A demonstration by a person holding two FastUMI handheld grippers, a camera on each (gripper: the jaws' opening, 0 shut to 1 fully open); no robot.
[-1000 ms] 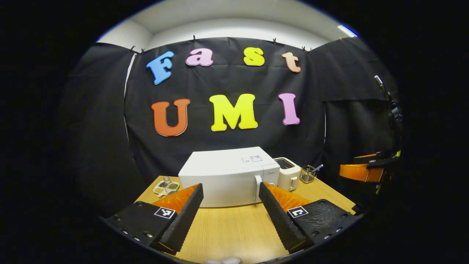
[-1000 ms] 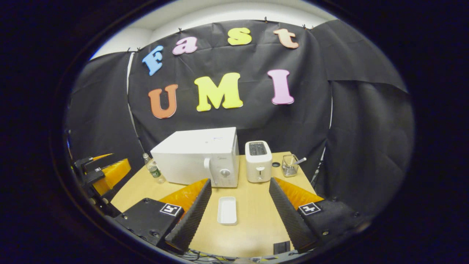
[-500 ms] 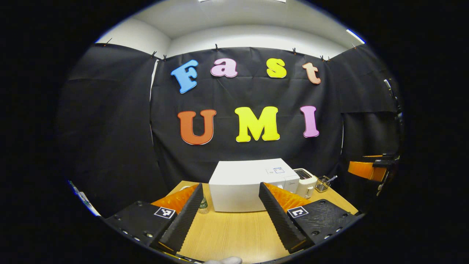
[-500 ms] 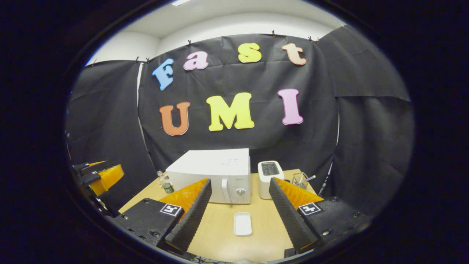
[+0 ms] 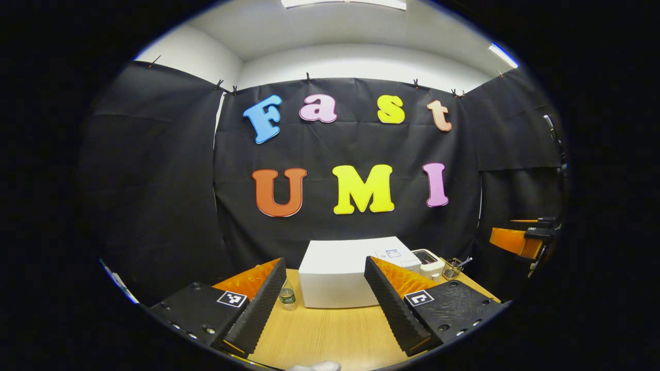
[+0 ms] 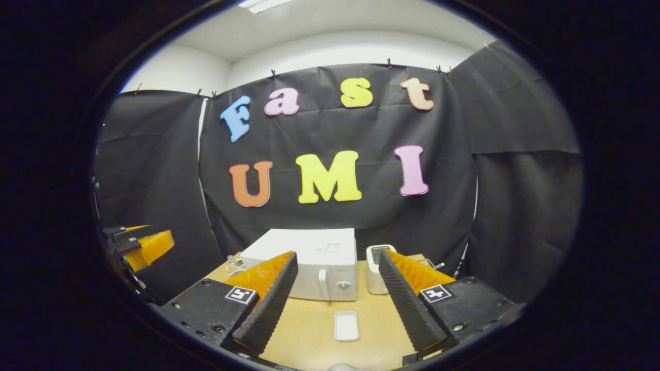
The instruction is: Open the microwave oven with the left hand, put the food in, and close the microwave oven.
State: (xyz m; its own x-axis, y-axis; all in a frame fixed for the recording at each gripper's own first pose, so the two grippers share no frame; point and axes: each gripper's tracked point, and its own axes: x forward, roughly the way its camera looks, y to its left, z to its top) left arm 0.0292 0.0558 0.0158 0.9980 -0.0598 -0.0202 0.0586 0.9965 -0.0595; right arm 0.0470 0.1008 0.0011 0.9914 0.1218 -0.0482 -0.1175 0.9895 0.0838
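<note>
Fingers of both the left gripper and the right gripper stand spread and empty, well back from the closed white microwave and white food tray on the wooden table, so nothing looks begun; next the left must reach the door handle.

microwave handle hidden behind left claw finger, toaster half hidden
</note>
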